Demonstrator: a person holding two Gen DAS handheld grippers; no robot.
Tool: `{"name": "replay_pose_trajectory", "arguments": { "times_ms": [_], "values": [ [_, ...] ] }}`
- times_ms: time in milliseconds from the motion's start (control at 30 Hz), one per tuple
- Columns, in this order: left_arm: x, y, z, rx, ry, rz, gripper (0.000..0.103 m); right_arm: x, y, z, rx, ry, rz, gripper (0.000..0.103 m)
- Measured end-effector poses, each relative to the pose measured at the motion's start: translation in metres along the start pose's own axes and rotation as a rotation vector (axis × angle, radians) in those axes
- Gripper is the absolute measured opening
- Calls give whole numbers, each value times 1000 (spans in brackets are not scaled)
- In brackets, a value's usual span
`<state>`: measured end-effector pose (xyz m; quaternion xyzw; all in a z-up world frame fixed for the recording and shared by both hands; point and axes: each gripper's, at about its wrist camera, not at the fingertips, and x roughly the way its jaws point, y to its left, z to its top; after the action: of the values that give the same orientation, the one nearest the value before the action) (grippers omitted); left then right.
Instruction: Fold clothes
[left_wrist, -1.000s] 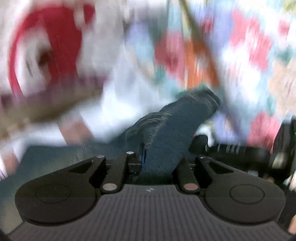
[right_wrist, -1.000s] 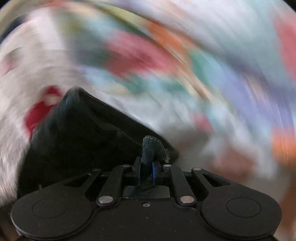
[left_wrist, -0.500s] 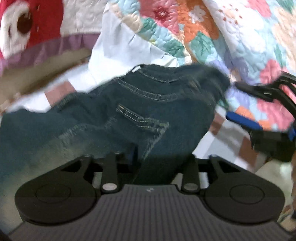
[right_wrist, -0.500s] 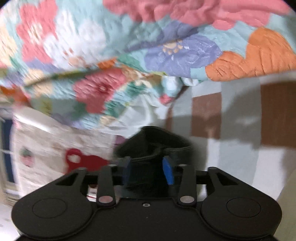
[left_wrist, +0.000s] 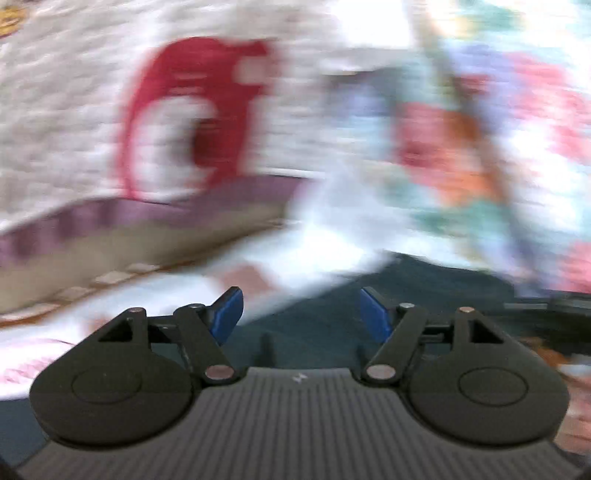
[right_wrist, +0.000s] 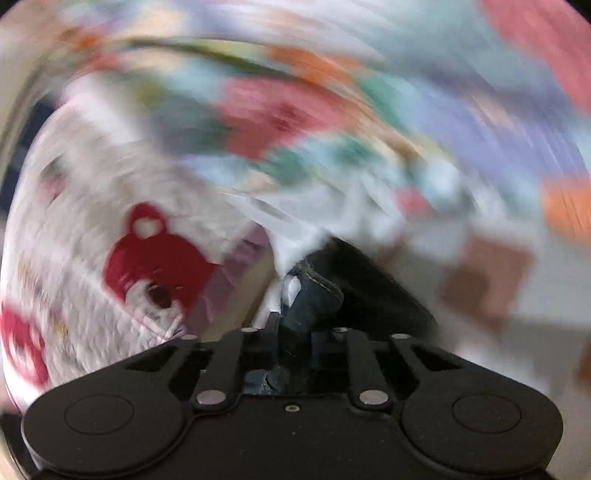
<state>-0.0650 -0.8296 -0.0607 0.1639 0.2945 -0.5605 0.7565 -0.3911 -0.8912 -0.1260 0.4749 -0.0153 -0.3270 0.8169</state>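
Dark blue jeans (left_wrist: 424, 284) lie on the bed under and ahead of my left gripper (left_wrist: 301, 314). Its jaws are opening; the blue pads (left_wrist: 227, 314) stand wide apart and press on nothing, with denim only below them. In the right wrist view, a bunched fold of the jeans (right_wrist: 317, 291) sticks up between the fingers of my right gripper (right_wrist: 295, 334). Those jaws are closing and pinch the fold. Both views are heavily blurred by motion.
A floral quilt (left_wrist: 461, 147) (right_wrist: 295, 110) is heaped behind the jeans. A white blanket with red bear prints (left_wrist: 184, 110) (right_wrist: 147, 266) lies to the left. A white sheet with brown squares (right_wrist: 487, 277) covers the bed on the right.
The left gripper has let go of the jeans and spread its jaws, and its view has swung left. The right gripper opened briefly, then closed on a denim fold again.
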Motion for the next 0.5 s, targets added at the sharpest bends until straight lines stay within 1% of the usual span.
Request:
{"name": "replay_pose_trajectory", "arguments": {
  "times_ms": [33, 67, 100, 133, 167, 200, 233, 267, 300, 333, 367, 467, 500],
  "values": [
    [16, 16, 4, 2, 45, 14, 69, -5, 12, 1, -63, -32, 48, 15],
    [31, 30, 5, -1, 116, 6, 69, -7, 16, 1, -124, -50, 43, 14],
    [45, 40, 4, -3, 194, -14, 69, -2, 13, 0, -160, -42, -40, 14],
    [58, 50, 3, -6, 272, -35, 69, 7, -2, 1, -136, 6, -159, 14],
    [69, 58, 1, -10, 337, -53, 69, 18, -20, 1, -90, 69, -282, 14],
    [75, 65, -3, -20, 366, -69, 69, 24, -40, -1, 2, 125, -346, 14],
    [79, 69, -6, -30, 368, -89, 69, 23, -53, -1, 83, 140, -343, 14],
    [81, 72, -9, -37, 357, -108, 66, 20, -62, 0, 150, 137, -321, 14],
    [84, 73, -12, -30, 351, -112, 59, 18, -71, 0, 217, 134, -299, 14],
    [88, 71, -14, 2, 353, -90, 32, 17, -70, 2, 201, 129, -298, 14],
    [92, 68, -16, 42, 357, -70, 17, 19, -63, 2, 141, 127, -312, 14],
    [99, 57, -15, 196, 376, -22, 15, 26, -44, 0, -41, 128, -355, 14],
    [99, 53, -10, 241, 389, -12, 15, 27, -42, 0, -78, 129, -363, 14]
  ]
}}
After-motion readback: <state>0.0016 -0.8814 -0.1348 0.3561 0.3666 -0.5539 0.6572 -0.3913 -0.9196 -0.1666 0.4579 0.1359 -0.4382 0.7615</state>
